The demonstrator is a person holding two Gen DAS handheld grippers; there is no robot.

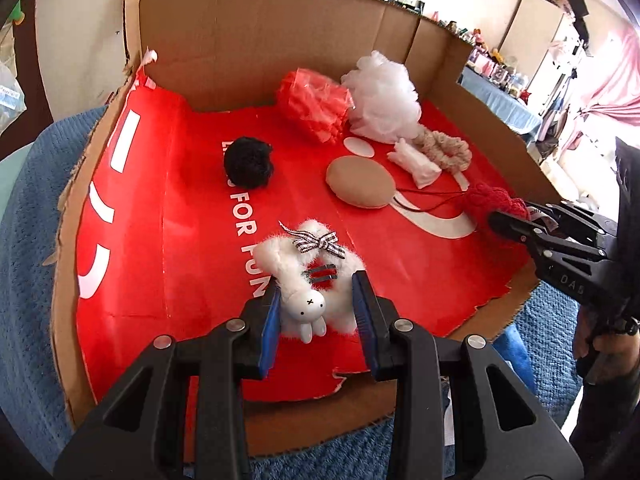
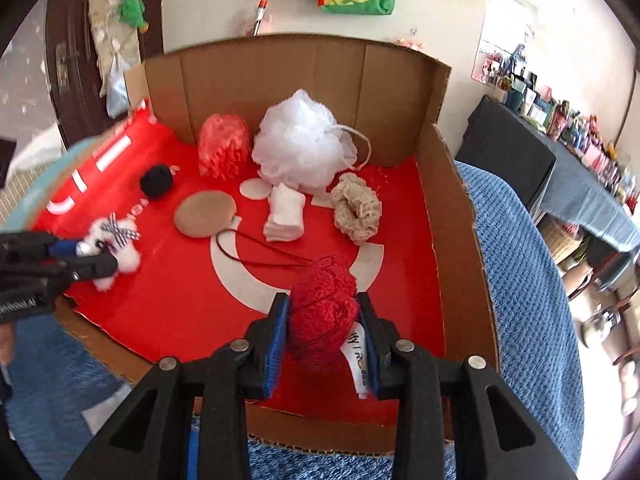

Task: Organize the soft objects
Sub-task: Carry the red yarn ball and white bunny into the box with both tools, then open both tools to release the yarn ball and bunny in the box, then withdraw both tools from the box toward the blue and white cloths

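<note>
My left gripper (image 1: 318, 296) is shut on a white fluffy rabbit toy (image 1: 308, 276) with a checked bow, at the front of a red-lined cardboard box (image 1: 248, 40). It also shows in the right wrist view (image 2: 114, 244). My right gripper (image 2: 322, 320) is shut on a red knitted ball (image 2: 322, 304) with a white label and a dark cord, near the box's front right. The red ball also shows in the left wrist view (image 1: 492, 198). Both pieces rest at the box floor.
In the box lie a black pompom (image 2: 157, 180), a tan round pad (image 2: 205, 214), a folded white cloth (image 2: 285, 216), a beige scrunchie (image 2: 356, 208), a white mesh pouf (image 2: 300, 144) and a red mesh bundle (image 2: 222, 146). A blue blanket (image 2: 520, 280) surrounds the box.
</note>
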